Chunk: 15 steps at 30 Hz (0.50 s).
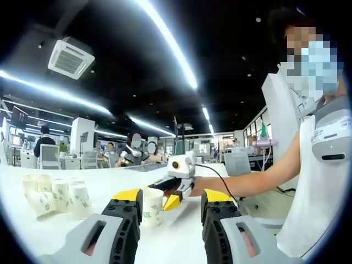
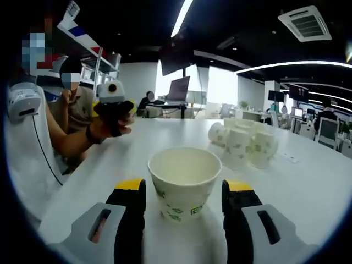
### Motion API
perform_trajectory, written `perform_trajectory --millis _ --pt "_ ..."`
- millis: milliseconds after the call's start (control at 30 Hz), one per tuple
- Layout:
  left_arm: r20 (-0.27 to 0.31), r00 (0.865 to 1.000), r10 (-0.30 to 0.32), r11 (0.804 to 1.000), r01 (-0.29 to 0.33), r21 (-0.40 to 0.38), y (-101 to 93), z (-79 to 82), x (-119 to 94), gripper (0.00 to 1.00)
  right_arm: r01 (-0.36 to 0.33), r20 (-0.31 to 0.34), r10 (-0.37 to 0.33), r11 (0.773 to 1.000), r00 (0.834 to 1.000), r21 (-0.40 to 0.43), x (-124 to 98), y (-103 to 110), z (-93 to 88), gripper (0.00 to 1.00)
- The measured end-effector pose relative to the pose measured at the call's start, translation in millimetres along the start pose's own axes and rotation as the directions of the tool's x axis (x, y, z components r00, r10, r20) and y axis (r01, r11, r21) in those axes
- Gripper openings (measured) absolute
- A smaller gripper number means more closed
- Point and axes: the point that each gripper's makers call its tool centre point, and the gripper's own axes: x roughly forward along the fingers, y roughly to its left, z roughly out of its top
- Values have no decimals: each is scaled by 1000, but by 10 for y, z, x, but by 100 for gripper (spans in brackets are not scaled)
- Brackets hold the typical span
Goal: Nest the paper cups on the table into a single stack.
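One white paper cup (image 2: 184,184) with green print stands upright on the white table (image 2: 308,187), just ahead of and between the jaws of my right gripper (image 2: 184,190). That gripper is open, with a narrow gap on each side of the cup. In the left gripper view the same cup (image 1: 152,212) stands with the right gripper (image 1: 163,195) around it. My left gripper (image 1: 171,197) is open and holds nothing, short of the cup. A hand holds the left gripper (image 2: 113,107) above the table's far left. A cluster of several cups (image 1: 55,198) (image 2: 242,143) stands apart.
The person holding the grippers stands at the table's edge (image 1: 264,223), an arm (image 1: 247,184) reaching over it. A cable (image 2: 41,148) hangs from the left gripper. Other desks, chairs and seated people (image 1: 44,146) fill the office behind.
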Motion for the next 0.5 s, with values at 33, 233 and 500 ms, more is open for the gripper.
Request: perform_trajectory --millis 33,233,500 --pt "3 1000 1 1000 -1 3 -11 16 -13 45 -6 -8 6 1000 1000 -8 43 15 -16 53" --pt "18 1000 12 1000 -12 12 -21 87 -118 45 -42 -4 42 999 999 -20 155 188 46 47" --pt "40 999 34 999 -34 1 -29 86 -235 45 -133 47 134 991 990 -22 376 590 239 47"
